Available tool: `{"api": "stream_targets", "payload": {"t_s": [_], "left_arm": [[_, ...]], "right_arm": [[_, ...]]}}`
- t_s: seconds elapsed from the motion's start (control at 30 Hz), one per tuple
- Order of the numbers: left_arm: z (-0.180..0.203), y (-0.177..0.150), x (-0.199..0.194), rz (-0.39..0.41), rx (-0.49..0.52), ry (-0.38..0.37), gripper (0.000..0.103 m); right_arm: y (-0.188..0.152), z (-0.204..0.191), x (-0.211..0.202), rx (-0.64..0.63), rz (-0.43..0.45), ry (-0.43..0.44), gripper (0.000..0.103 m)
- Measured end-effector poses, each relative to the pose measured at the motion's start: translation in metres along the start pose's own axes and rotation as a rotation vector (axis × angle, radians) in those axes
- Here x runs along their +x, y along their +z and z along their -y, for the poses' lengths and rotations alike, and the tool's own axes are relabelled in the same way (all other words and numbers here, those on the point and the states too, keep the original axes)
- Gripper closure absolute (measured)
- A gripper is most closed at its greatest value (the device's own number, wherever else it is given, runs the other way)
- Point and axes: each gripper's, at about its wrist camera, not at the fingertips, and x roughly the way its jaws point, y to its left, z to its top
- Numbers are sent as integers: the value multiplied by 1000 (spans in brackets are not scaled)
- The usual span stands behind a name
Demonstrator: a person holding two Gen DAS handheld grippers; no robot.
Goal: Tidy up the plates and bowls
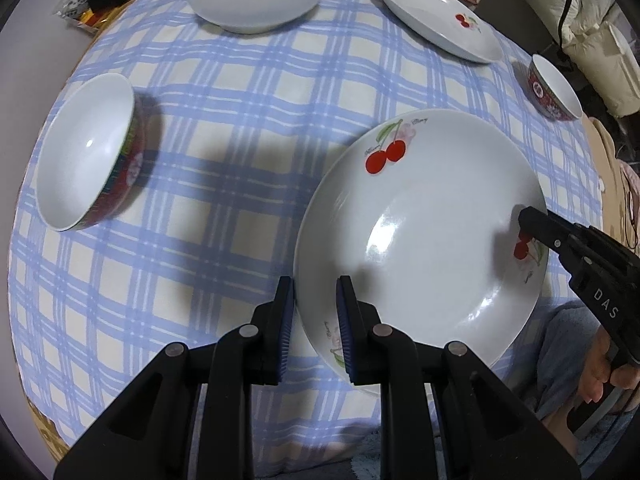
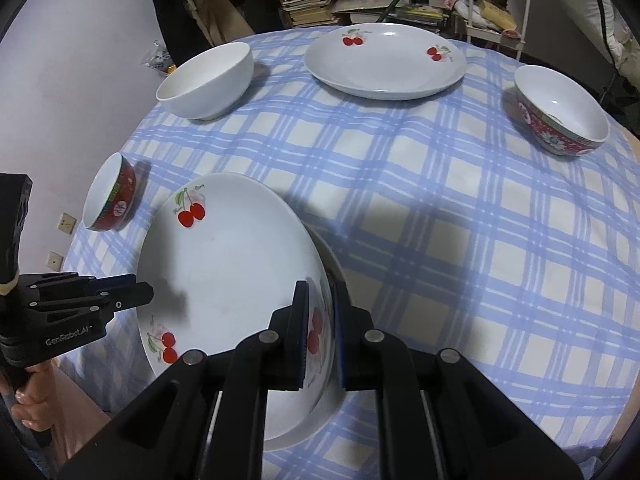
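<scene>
I have the near plate [image 1: 420,232] clamped from both sides. My left gripper [image 1: 316,328] pinches its rim at about 7 o'clock on the plate as the left wrist view shows it, one blue pad under the edge and one on top. My right gripper [image 2: 320,332] pinches the opposite rim, pads pressed tight on the cherry print; in the left view its tip sits at 3 o'clock on the plate.

The plate is tilted in the right wrist view, its right edge raised off the checked cloth [image 2: 460,240].

From the right camera, a second cherry plate [image 2: 384,62] lies flat at 12 o'clock on the table, a white bowl [image 2: 206,84] at 10 o'clock, a red patterned bowl [image 2: 560,114] at 2 o'clock, and another red bowl [image 2: 110,194] at 9 o'clock, just beside the held plate. All stand apart from one another.
</scene>
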Motion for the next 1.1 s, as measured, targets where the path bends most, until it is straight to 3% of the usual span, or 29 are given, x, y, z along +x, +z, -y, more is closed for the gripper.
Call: {"api": "stream_targets", "payload": {"t_s": [0.27,0.57,0.9,1.1], "left_arm": [[10,0,8,-23,3,13,83],[-1,1,12,-29,-46,-20,83],[7,-1,13,-27,-28,13,82],[9,-3,7,13,-27,58,81]], "right_arm": [[-3,10,0,53,19,4,90],[-3,3,2,17,40,-57,90],[-3,7,3,33,31,-67,90],[-2,10,0,48,41,-67,90]]}}
